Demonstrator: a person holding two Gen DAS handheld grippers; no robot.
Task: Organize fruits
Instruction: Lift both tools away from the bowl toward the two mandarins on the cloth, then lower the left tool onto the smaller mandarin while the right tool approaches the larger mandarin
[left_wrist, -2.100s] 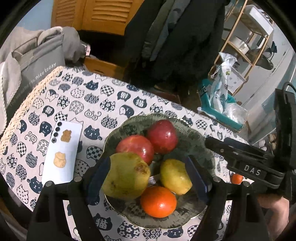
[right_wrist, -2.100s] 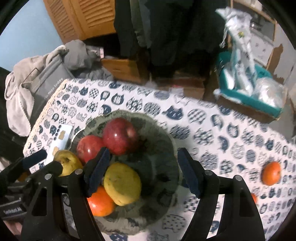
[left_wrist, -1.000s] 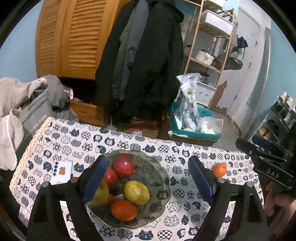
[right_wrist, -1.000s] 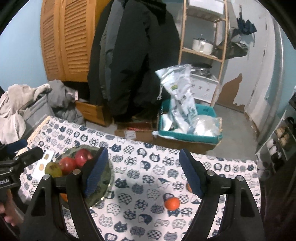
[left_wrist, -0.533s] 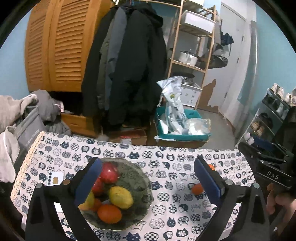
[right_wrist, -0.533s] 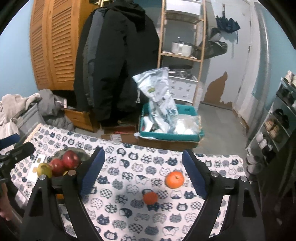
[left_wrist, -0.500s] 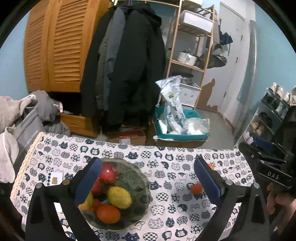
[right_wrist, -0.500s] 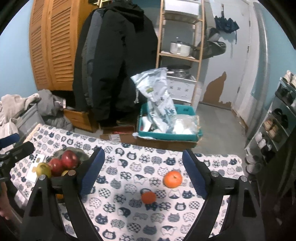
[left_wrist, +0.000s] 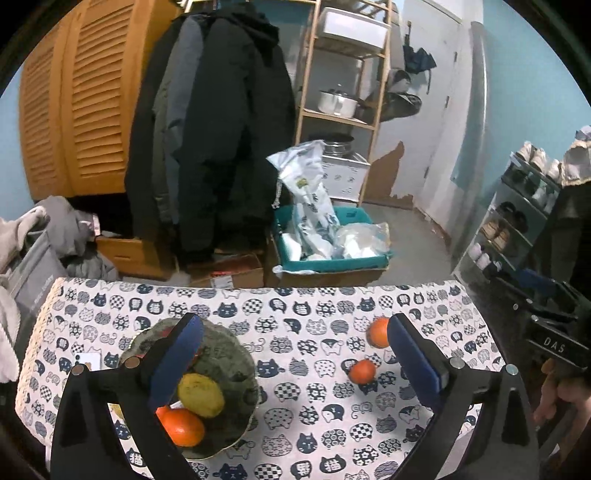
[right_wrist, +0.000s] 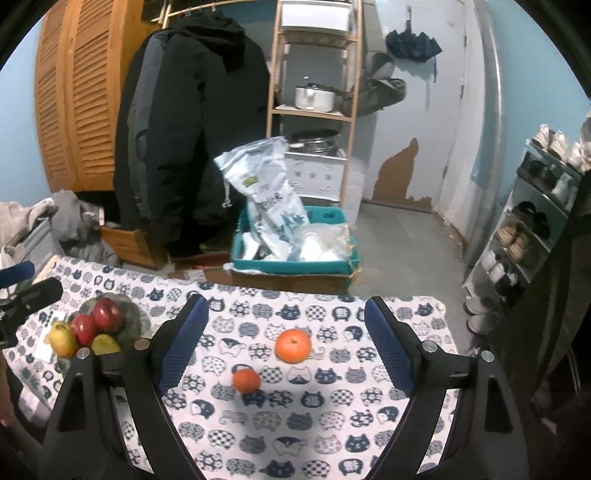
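cat-print tablecloth (right_wrist: 332, 424), coats (right_wrist: 192, 122), wooden shelf (right_wrist: 314, 110)

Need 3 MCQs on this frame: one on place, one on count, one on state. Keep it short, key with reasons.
1. Where do the two oranges outside the bowl lie?
A. on the cat-print tablecloth, right of the bowl
B. in the teal crate
C. on the wooden shelf

2. How many red apples are in the bowl?
A. none
B. two
C. four

3. What is the right hand-held gripper holding?
A. an orange
B. an apple
C. nothing

Key:
1 A: the bigger orange and the smaller orange rest on the tablecloth, away from the bowl.
2 B: two red apples sit side by side.
3 C: the right hand-held gripper is open, with its pads clear of the fruit.
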